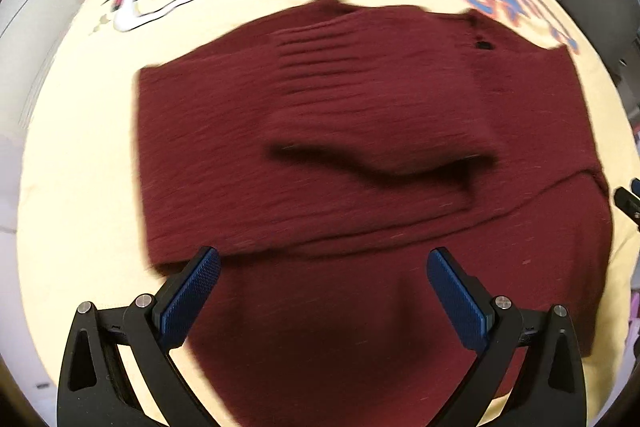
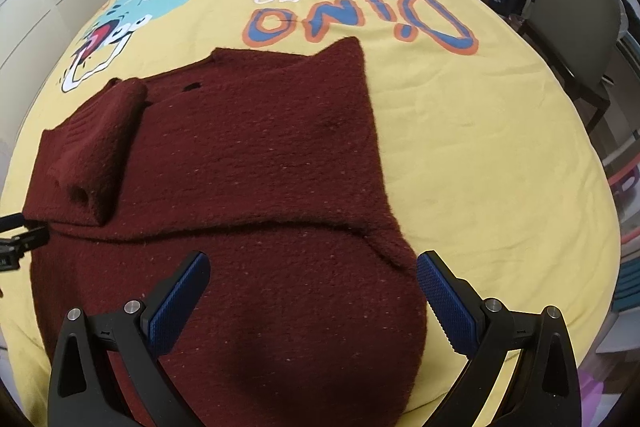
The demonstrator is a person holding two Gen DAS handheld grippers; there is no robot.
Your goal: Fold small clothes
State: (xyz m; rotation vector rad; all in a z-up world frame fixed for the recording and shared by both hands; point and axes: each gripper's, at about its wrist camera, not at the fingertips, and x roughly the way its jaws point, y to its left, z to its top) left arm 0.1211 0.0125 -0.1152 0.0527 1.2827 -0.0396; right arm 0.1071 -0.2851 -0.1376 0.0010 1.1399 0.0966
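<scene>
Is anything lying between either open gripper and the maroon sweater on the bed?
Nothing visible does. The left gripper and right gripper both hang open directly over the maroon sweater, which lies partly folded on the yellow bedspread.

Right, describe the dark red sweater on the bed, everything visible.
The sweater is a dark red, fuzzy knit with faint pale flecks and a small dark button near the collar. It lies flat on the yellow dinosaur-print bedspread, partly folded: a ribbed sleeve is laid across the body, its open cuff showing, and a fold edge runs across the middle. Both the left gripper and right gripper hover open above its near edge, gripping nothing.
</scene>
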